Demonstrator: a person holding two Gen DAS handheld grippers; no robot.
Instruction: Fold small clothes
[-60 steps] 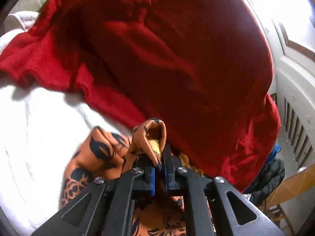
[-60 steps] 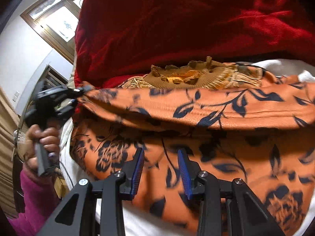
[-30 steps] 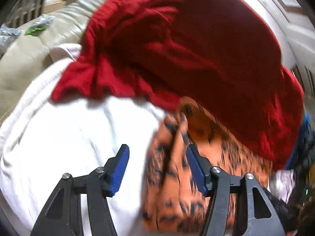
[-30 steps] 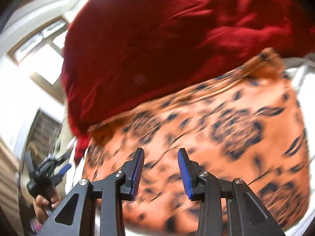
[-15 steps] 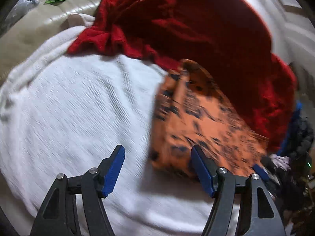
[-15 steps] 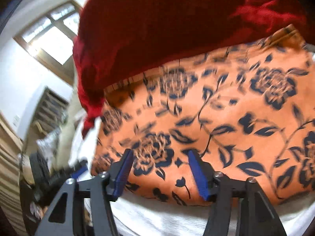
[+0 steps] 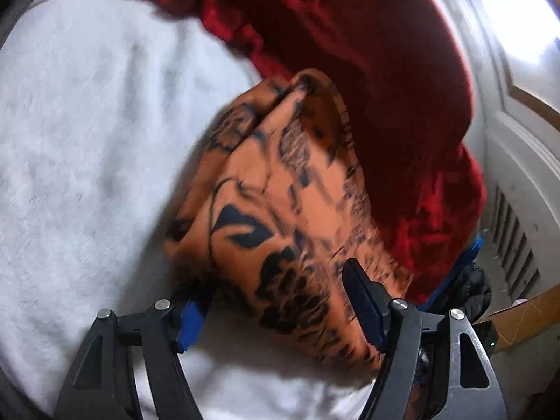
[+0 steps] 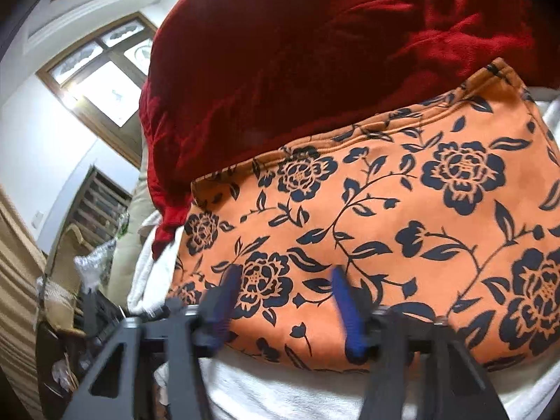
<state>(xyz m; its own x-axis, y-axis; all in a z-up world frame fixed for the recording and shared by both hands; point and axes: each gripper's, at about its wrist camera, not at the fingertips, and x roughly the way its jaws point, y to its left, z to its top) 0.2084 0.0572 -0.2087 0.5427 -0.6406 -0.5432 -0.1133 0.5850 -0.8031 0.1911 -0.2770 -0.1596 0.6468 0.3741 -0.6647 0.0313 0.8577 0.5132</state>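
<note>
Orange floral garment (image 8: 402, 210) lies folded into a flat rectangle on a white towel-like cloth (image 7: 87, 122), its black rose-and-vine print facing up. Nearest in the right wrist view, the right gripper (image 8: 285, 301) hangs over the garment's near edge, close to its left near corner; the blue pads (image 8: 344, 301) stand apart with printed fabric showing in the gap but nothing pinched, and the jaws have just been closing after a brief widening. They look motion-blurred.

In the left wrist view the left gripper (image 7: 276, 301) straddles the garment's short near end, jaws spread wide and just been opening further. One blue pad (image 7: 190, 318) sits at the garment's left near corner, partly tucked under the fabric edge, and the other (image 7: 364, 301) rests over the print near the right side. Whether either pad touches cloth I cannot tell; the fabric is not squeezed.

Beyond the garment, a red blanket (image 8: 332, 52) is heaped along the far edge of the white cloth, overlapping the garment's hemmed far edge. Past the blanket's left end, the right wrist view shows a wood-framed window (image 8: 101, 80) in a white wall, with cluttered shelving (image 8: 94, 210) below it.
</note>
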